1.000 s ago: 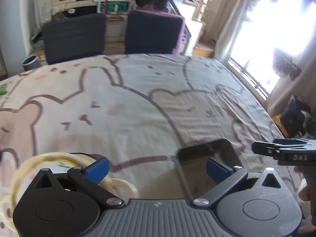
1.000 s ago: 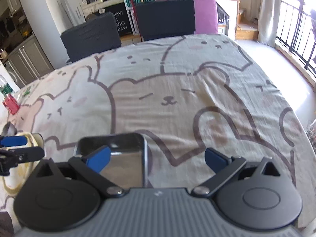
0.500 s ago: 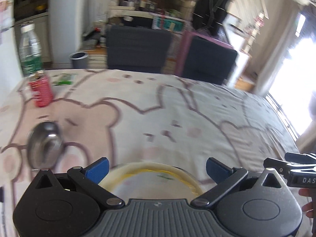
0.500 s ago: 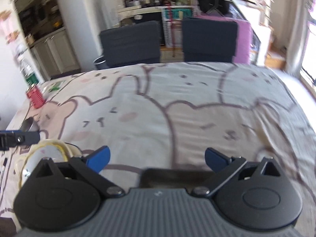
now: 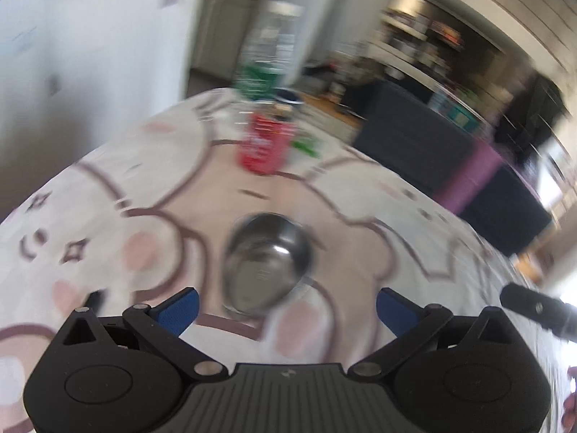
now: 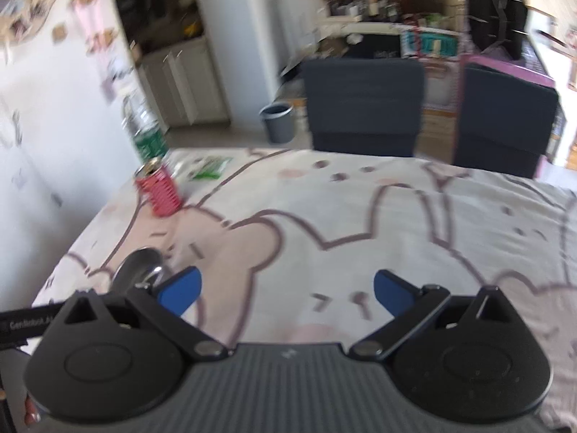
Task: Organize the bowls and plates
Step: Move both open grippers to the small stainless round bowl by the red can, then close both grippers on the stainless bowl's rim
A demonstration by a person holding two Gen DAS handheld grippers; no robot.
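**Left tool lining up on the steel bowl**

We see the left tool [image 5: 286, 305] spread wide and empty, its blue pads either side of the steel bowl [image 5: 267, 263], which sits upright on the desk [image 5: 414, 252] at 12 o'clock, just ahead of the fingertips. The frame is motion-blurred, so we cannot tell whether a pad touches the rim. A red can [image 5: 266, 144] and a water bottle [image 5: 268, 54] stand farther off at 12 o'clock, well apart from the bowl.

The right tool [image 6: 286, 290] is also wide and empty, over bare cloth; the bowl [image 6: 139, 270] shows at its 10 o'clock.

Our judgement for the grasp: settle the tool first, then bring one pad inside the bowl and one outside, pinching the near wall. Thin polished steel is likely to slip, so close squarely and lift level.
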